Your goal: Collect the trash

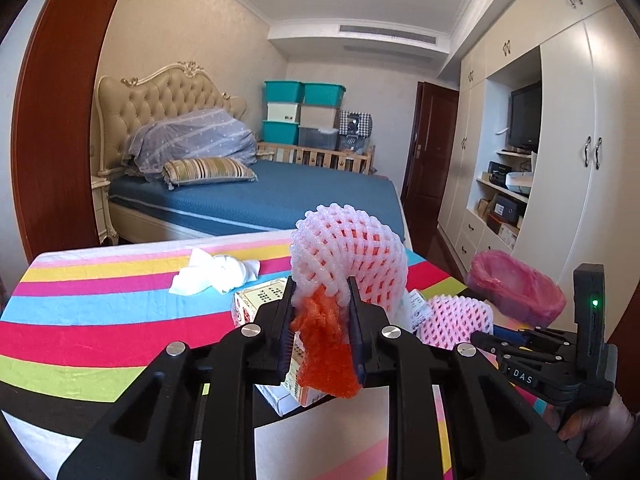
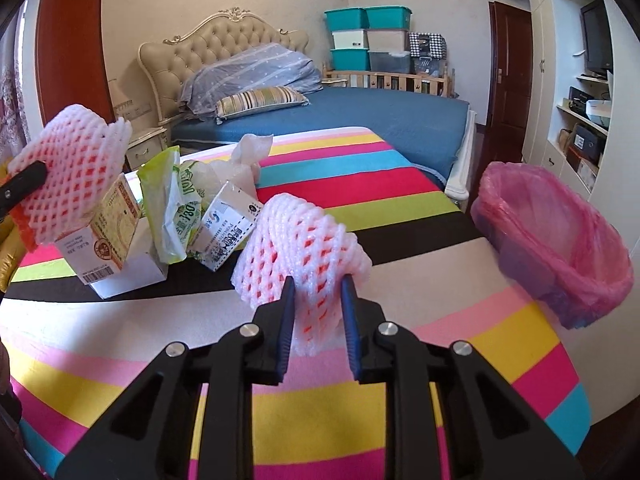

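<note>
The left gripper [image 1: 322, 304] has its fingers pinched on one foam fruit net [image 1: 346, 252], and the right gripper [image 2: 318, 300] pinches a second net [image 2: 298, 248]. Both nets are clear of the striped tabletop [image 2: 360, 184], probably for the pink-lined bin [image 2: 556, 240] at three o'clock.

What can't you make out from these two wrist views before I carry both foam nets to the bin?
- Inside of the pink-lined bin: both views look at it from the side, so its contents stay hidden.
- Yellow carton: left wrist view, mostly covered by the left hand-held gripper and its foam net.
- Carton print: right wrist view, too small to read.
- Table's near edge: cut off by both frames.
</note>
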Motion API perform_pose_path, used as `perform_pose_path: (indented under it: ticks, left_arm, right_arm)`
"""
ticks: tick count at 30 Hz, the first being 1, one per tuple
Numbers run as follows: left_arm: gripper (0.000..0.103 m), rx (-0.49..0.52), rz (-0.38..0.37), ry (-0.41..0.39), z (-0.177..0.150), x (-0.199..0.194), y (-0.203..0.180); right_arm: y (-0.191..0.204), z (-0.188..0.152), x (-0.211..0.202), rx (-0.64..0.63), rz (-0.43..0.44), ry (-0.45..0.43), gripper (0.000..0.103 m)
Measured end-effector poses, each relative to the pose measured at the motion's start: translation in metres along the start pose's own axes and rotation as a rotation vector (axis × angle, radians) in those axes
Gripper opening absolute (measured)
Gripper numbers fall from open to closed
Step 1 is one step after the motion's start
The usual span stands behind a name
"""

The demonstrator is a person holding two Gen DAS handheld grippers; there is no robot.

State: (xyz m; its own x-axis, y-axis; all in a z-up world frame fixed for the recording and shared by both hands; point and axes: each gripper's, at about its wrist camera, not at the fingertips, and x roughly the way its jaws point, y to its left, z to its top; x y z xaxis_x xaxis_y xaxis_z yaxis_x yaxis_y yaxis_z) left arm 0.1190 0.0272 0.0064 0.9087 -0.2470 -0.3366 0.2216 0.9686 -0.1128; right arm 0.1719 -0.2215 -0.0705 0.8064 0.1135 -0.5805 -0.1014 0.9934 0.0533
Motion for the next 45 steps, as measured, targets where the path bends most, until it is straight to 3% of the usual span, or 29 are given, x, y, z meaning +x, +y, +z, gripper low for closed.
perform_pose_path:
  ticks: [11, 45]
  left_arm:
    - [0.022, 0.030, -0.026, -0.054, -0.005, -0.026, -0.010]
    - [0.022, 0.103, -0.049, -0.056, -0.033, -0.060, -0.015]
  right_arm:
    - [0.002, -0.001, -0.036, -0.059, -0.045, -0.045, 0.022]
    - [0.027, 0.010, -0.096, -0.135, -0.044, -0.189, 0.022]
